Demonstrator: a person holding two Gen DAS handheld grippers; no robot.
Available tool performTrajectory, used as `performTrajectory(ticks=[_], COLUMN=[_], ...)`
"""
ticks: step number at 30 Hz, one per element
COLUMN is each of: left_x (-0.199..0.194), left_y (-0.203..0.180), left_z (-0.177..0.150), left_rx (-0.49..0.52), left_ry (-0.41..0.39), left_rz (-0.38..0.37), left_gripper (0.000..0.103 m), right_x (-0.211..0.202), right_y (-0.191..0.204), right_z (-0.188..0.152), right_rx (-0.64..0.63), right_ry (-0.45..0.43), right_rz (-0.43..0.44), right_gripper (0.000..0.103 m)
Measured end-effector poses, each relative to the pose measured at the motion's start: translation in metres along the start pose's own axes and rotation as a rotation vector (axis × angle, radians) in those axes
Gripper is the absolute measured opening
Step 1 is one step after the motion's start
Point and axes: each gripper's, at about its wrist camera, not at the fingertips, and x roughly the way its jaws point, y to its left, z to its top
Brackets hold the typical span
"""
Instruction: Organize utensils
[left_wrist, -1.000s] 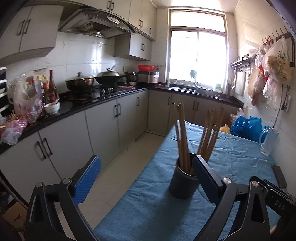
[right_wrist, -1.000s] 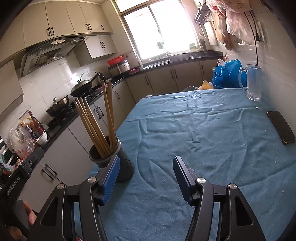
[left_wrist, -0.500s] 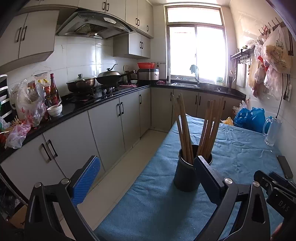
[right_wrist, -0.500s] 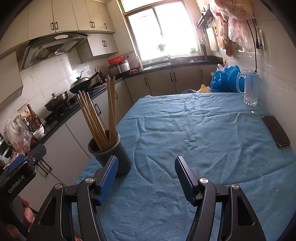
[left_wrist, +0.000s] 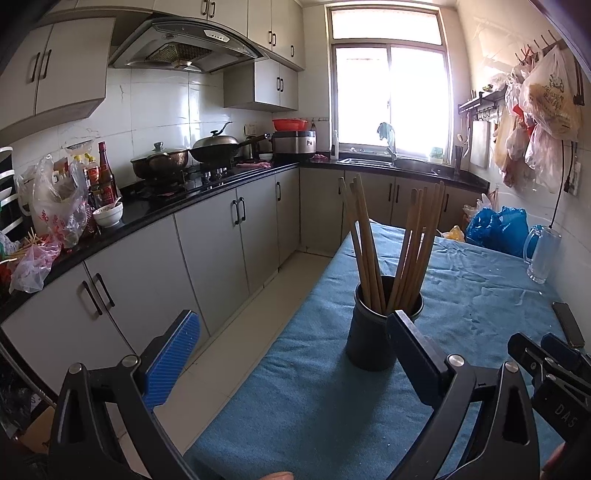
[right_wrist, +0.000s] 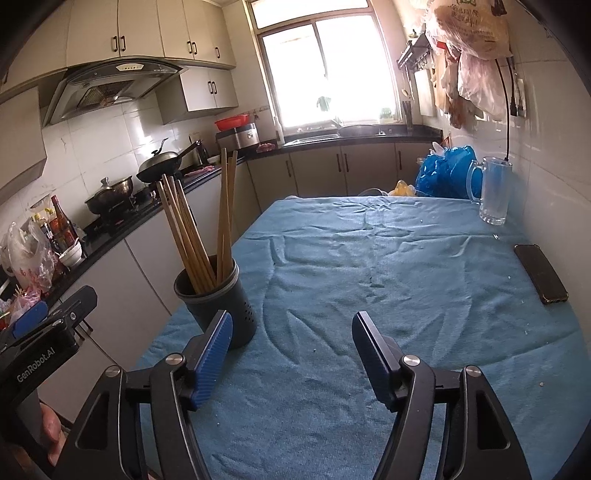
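The right gripper (right_wrist: 291, 354) has just been opening its jaws. They stand wide now, and nothing lies between them except bare blue cloth on the tabletop (right_wrist: 406, 266). No utensil is held. Compared with the view a second ago, the gap between the two blue pads is visibly larger, and the scene sits more level in the frame.

The left gripper (left_wrist: 291, 354) shows no change in spread: its jaws are wide and empty, as they were a second ago. The space between them opens mostly over the floor (left_wrist: 236, 354) and the near edge of the tabletop.

The chopsticks (right_wrist: 195, 236) stand upright in two leaning groups inside the dark holder (right_wrist: 218, 306). In the right wrist view the holder sits just beyond the left pad, outside the jaws and to their left. In the left wrist view it sits just beyond the right pad, partly hidden behind it. The holder therefore lies between the two grippers, gripped by neither.

Judgement: with all visible chopsticks in the holder and no loose utensil on the cloth, the sorting appears complete or nearly so. The opening reads as a release, not a new grasp.

Pose: both grippers point forward and somewhat downward across the tabletop, side by side, low over its near end. A phone (right_wrist: 539, 273) and a glass mug (right_wrist: 493, 192) lie well beyond the right pad, clear of the work.
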Motion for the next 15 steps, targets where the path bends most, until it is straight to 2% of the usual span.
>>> performTrajectory(ticks=[15], left_x=[-0.008], left_y=[0.002], left_z=[-0.004], left_rx=[0.003], left_ry=[-0.015], left_rz=[-0.027], left_gripper=[0.103], right_x=[-0.007], right_y=[0.012], right_z=[-0.004], right_rx=[-0.05], right_ry=[-0.038], right_rz=[-0.023], right_gripper=[0.077])
